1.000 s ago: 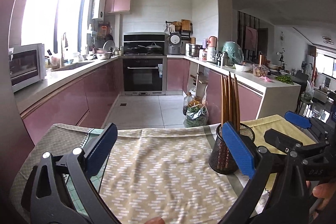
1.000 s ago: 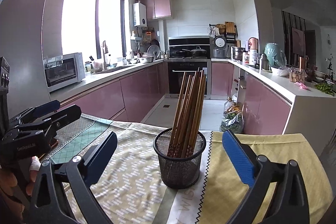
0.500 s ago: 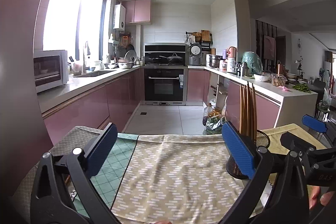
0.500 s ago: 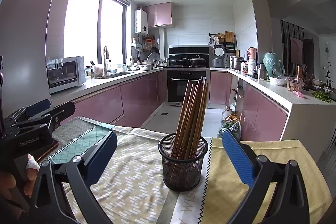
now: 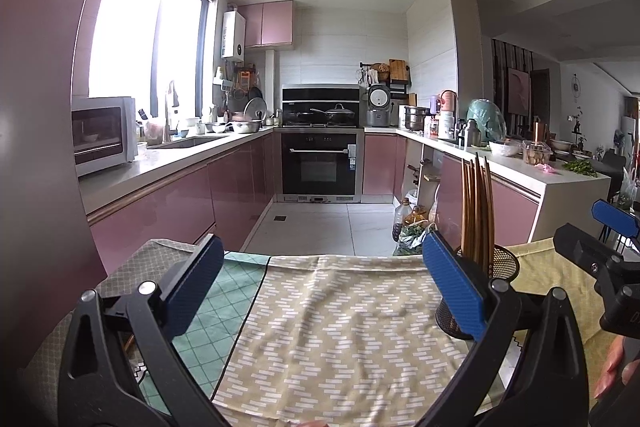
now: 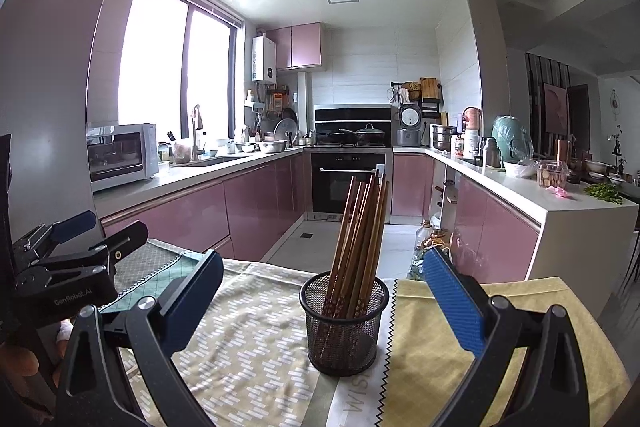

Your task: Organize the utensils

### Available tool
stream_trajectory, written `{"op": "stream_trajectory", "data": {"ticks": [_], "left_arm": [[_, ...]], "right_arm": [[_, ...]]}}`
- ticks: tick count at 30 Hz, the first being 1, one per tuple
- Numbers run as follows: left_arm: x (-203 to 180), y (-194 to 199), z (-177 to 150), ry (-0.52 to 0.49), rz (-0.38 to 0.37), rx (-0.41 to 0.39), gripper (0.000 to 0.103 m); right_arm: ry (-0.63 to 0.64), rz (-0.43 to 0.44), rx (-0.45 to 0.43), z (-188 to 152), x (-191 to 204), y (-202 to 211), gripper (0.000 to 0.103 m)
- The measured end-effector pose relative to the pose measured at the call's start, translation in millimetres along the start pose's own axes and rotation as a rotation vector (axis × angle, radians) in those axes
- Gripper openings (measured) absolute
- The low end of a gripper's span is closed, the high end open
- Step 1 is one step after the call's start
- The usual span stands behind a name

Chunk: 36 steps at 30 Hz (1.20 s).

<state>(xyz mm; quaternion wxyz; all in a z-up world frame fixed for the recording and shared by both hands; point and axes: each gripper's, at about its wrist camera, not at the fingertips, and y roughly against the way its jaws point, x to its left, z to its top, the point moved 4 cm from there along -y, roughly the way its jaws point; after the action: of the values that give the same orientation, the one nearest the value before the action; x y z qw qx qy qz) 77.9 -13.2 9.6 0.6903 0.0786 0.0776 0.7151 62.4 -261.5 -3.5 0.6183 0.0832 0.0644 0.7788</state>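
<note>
Apparently near done, judging by what shows: chopsticks (image 6: 358,247) bundled upright, leaning a bit right, inside mesh holder (image 6: 344,323), which stands on tabletop (image 6: 248,359) at seam between patterned beige cloth (image 5: 340,327) and yellow cloth (image 6: 440,347). No loose utensils visible on cloths in either view, so probably nothing left to collect, tho areas under both grippers hidden, so can't rule out stragglers. Left gripper (image 5: 320,283) wide open, holding nothing, hovering over beige cloth w/ holder just behind its right finger. Right gripper (image 6: 320,291) also wide open, empty, holder centred betw. its fingers but farther ahead, not touching. Vs 1 s ago: both cams tilted up & pulled back; more ceiling and kitchen in frame, less cloth. In left view holder slid from well inside frame toward right finger, now partly hidden behind it. In right view holder sits lower and a bit farther from fingers; chopsticks unchanged in lean and count as far as can tell. Left gripper seen at left edge of right view, raised slightly vs before. Looks like retreat after last placement, prob. task end.
</note>
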Motion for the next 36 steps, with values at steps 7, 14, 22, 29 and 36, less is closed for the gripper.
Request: {"op": "stream_trajectory", "data": {"ticks": [7,14,22,29,36], "left_arm": [[-1.3,-1.5,-0.8,0.001,-0.008,0.007,0.098],[-1.7,-1.8,-0.8,0.006,-0.02,0.009,0.098],[-1.7,-3.3,-2.1,0.006,-0.018,0.013,0.098],[-1.5,-3.4,-2.6,0.007,-0.018,0.015,0.098],[-1.5,-3.7,-3.2,0.006,-0.018,0.017,0.098]], "right_arm": [[0.0,-0.008,-0.001,0.0,-0.3,-0.6,0.097],[0.002,-0.016,-0.002,0.1,0.2,1.2,0.097],[0.001,-0.014,0.003,1.4,0.8,-2.2,0.097],[0.001,-0.014,0.002,1.1,1.0,-2.9,0.097],[-0.002,-0.012,0.005,0.5,0.6,-5.0,0.097]]}}
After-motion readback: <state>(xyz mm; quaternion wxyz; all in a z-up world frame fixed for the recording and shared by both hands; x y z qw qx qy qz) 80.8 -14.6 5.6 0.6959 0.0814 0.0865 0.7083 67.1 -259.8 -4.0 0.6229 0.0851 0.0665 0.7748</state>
